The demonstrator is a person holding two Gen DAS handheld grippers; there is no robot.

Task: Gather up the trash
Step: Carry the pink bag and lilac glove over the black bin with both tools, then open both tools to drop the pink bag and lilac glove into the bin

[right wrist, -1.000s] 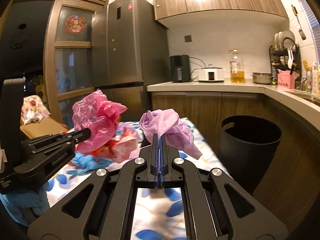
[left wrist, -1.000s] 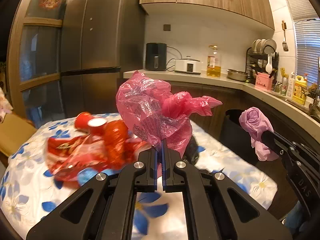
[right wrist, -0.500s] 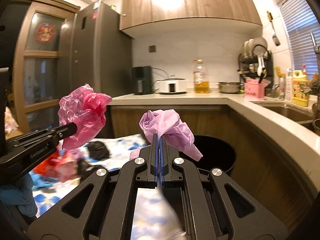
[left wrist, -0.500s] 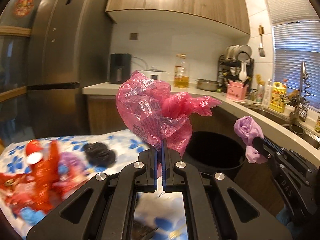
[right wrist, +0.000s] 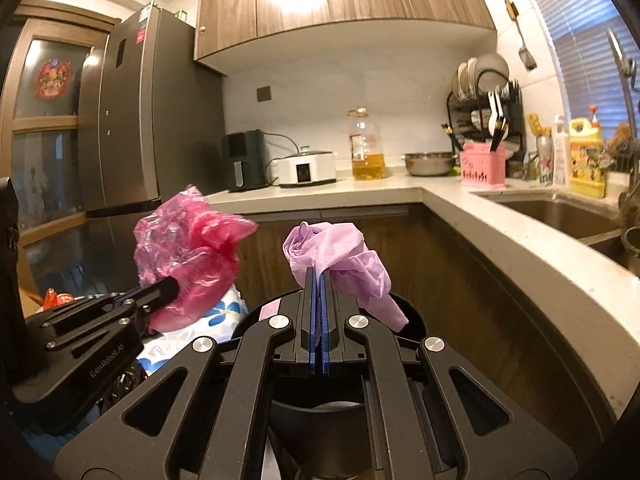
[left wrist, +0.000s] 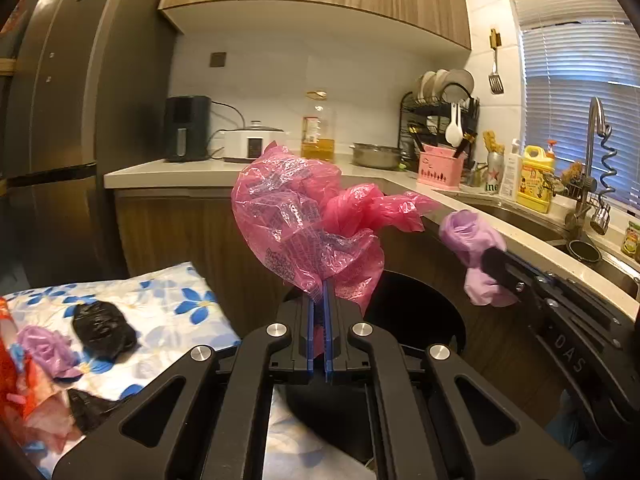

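My left gripper [left wrist: 319,292] is shut on a crumpled pink plastic bag [left wrist: 304,224], held above the near rim of a black trash bin [left wrist: 420,312]. My right gripper [right wrist: 319,276] is shut on a crumpled lilac plastic bag [right wrist: 340,252], also over the black bin [right wrist: 408,320]. In the right wrist view the left gripper [right wrist: 168,288] with the pink bag [right wrist: 188,248] is to the left. In the left wrist view the right gripper [left wrist: 494,258] with the lilac bag [left wrist: 472,240] is to the right.
A table with a floral cloth [left wrist: 160,300] at left holds a black bag [left wrist: 104,328], a lilac bag [left wrist: 44,344] and red wrappers [left wrist: 16,380]. A counter [right wrist: 520,240] with a sink [right wrist: 560,216] wraps behind and right of the bin. A fridge [right wrist: 140,120] stands at left.
Both grippers have swung right from above the table to above the black bin, still holding their bags. The table trash has slid to the left edge of the view.
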